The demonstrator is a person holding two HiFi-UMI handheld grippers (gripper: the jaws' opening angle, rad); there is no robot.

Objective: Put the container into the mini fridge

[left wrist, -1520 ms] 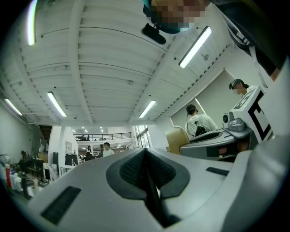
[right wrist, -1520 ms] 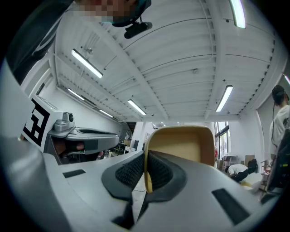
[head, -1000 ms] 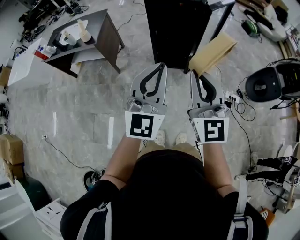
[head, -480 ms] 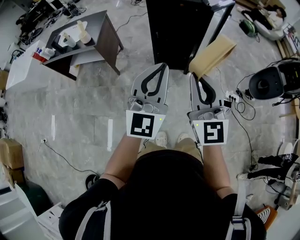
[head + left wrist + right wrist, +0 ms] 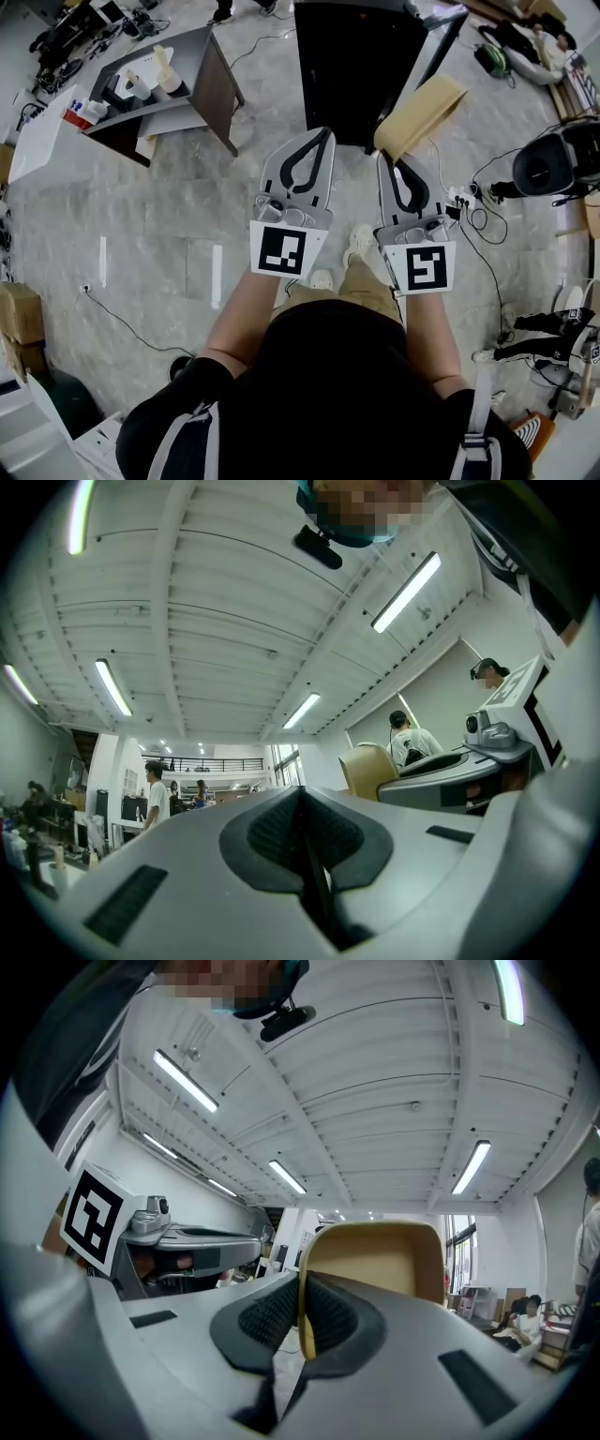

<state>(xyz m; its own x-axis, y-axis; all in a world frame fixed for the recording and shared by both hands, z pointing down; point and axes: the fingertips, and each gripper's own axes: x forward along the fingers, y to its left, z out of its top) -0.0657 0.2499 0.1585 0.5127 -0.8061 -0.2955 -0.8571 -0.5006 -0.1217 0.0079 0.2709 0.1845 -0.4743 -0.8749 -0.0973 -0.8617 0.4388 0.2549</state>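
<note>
I see a grey stone floor point(image 5: 169, 216) in a big room, with a grey table point(image 5: 202, 66) at the left. The black mini fridge point(image 5: 356, 66) stands just ahead. One shoe point(image 5: 359, 246) has stepped forward since before. My left gripper point(image 5: 323, 136) is pinched closed on nothing. My right gripper point(image 5: 384, 157) pinches the edge of the tan container point(image 5: 422, 112). Its long side points away and to the right, just beside the fridge.

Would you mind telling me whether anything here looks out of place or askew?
The tan container is pinched only by one rim in the right tongs, sticking out tilted near the black mini fridge. The left tongs are shut on nothing.
</note>
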